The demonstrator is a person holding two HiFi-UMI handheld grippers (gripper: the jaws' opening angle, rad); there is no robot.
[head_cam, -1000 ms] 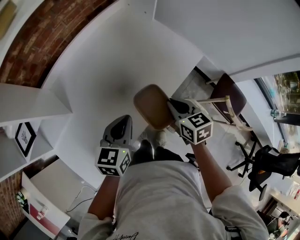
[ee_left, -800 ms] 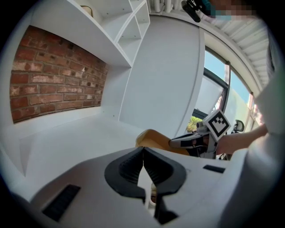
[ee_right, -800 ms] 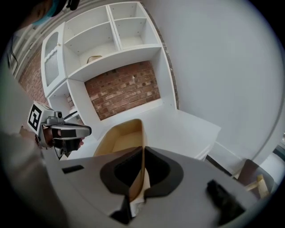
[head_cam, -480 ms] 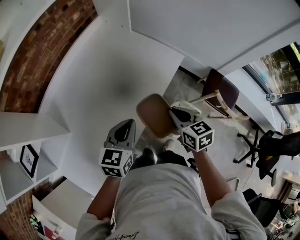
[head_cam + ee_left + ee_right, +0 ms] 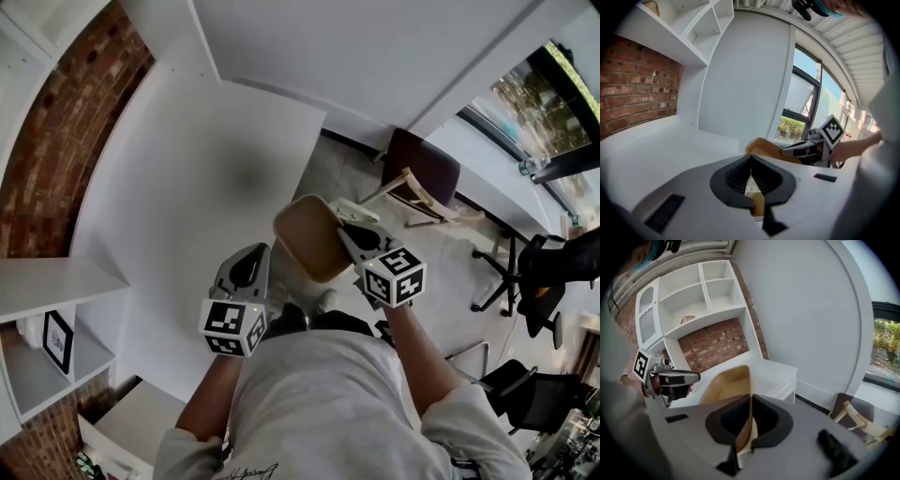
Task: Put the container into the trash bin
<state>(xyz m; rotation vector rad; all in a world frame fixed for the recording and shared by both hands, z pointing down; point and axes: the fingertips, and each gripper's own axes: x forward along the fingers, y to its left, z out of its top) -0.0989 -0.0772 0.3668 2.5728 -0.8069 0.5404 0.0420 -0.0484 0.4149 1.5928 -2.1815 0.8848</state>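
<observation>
**Container** [image 5: 307, 234]: tan, open-topped. It is hanging in the air by the edge of the white table [image 5: 202, 159], over the grey floor [image 5: 441, 272].

**Right hand-held gripper** [image 5: 349, 234]: it is clamping the container's side wall at the rim, with one pad inside and one outside.

**Left hand-held gripper** [image 5: 247, 258]: its jaws are sitting closed against each other. It is hovering just beside the container, apart from it.

**Dark chair** [image 5: 424, 169]: it is standing on the floor beyond the container.

Counter [image 5: 187, 187] left, chair [image 5: 424, 173] right, open floor [image 5: 349, 176] past the container [image 5: 307, 234].
</observation>
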